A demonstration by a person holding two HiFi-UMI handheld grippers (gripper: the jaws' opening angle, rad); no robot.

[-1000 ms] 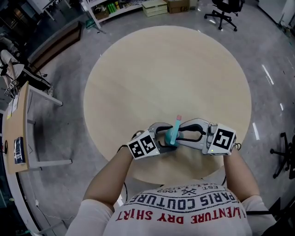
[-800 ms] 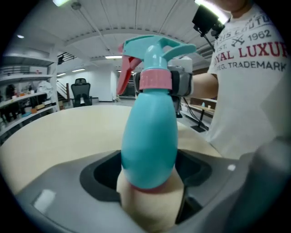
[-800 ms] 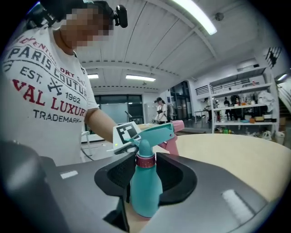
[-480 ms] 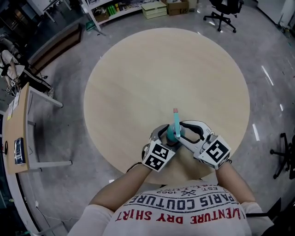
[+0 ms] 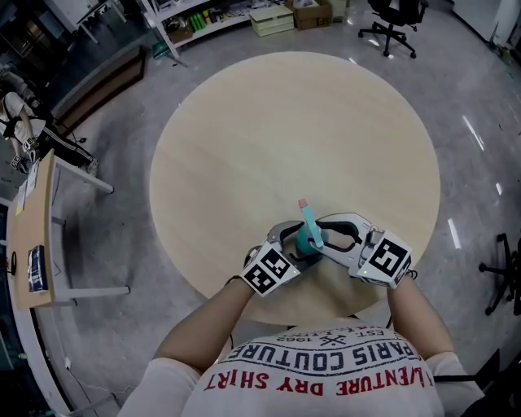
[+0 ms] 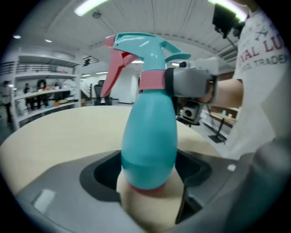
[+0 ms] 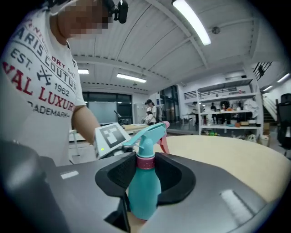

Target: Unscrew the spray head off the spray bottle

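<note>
A teal spray bottle (image 5: 306,234) with a teal spray head (image 5: 307,216) and a pink trigger stands near the front edge of the round wooden table (image 5: 285,130). My left gripper (image 5: 298,246) is shut on the bottle's wide lower body (image 6: 150,141), close to its base. My right gripper (image 5: 319,235) comes in from the right at neck height. Its jaws are closing, with the pink collar (image 7: 145,163) under the spray head (image 7: 148,132) between them, and the dark pads (image 7: 119,169) touch that collar on both sides. The bottle stands upright.
The bottle is close to the table's near edge, by the person's body. Past the far edge are shelves with boxes (image 5: 273,12) and an office chair (image 5: 395,20). A side desk (image 5: 32,236) stands left, and a chair base (image 5: 501,277) right.
Both grippers have swung round the bottle, first toward the person and then partly back. The nozzle tip has drifted to the left. The bottle stays held on the same spot.
</note>
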